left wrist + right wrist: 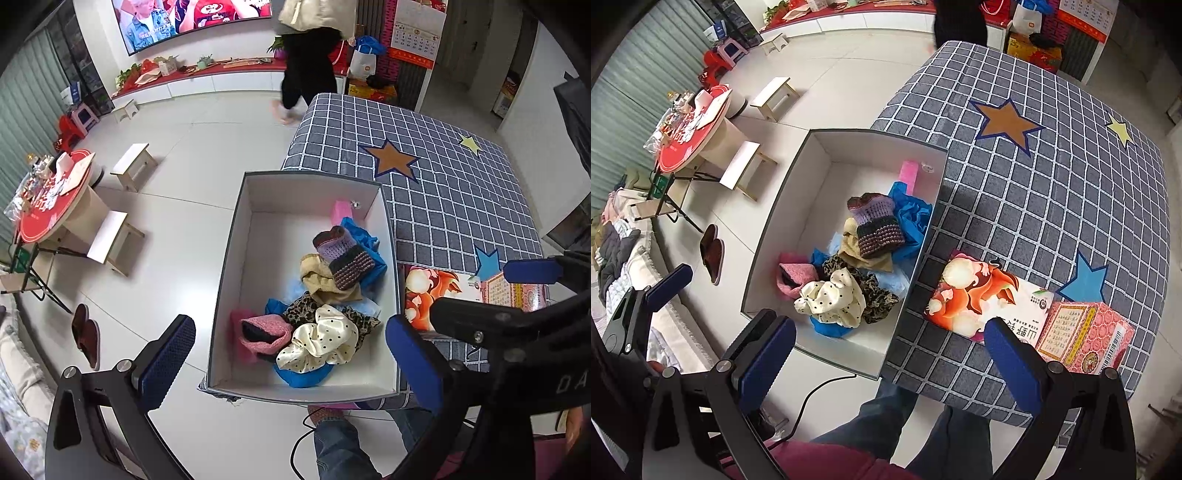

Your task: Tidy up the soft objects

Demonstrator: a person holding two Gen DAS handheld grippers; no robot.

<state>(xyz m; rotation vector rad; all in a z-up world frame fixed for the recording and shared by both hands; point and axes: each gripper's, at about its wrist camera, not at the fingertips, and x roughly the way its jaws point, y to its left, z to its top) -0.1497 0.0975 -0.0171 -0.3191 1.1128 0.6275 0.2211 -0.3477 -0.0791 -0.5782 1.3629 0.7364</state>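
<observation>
A white-lined box (229, 273) (775, 229) stands at the left edge of the checked table and holds a heap of soft things. In the heap are a cream polka-dot scrunchie (321, 343) (831, 299), a pink knit piece (262, 332) (792, 278), leopard fabric (303, 310) (875, 295), a purple and dark knit piece (343, 258) (875, 229), tan cloth (317, 280) and blue cloth (364, 240) (912, 218). My left gripper (291, 363) hangs open above the box's near end. My right gripper (890, 362) is open over the box's near right corner. Neither holds anything.
An orange printed packet (432, 291) (979, 299) and a pink patterned carton (1082, 332) lie on the checked cloth (1052, 192) right of the box. On the floor stand wooden stools (133, 166), a round red table (55, 199) and slippers (86, 336). A person (306, 55) walks at the back.
</observation>
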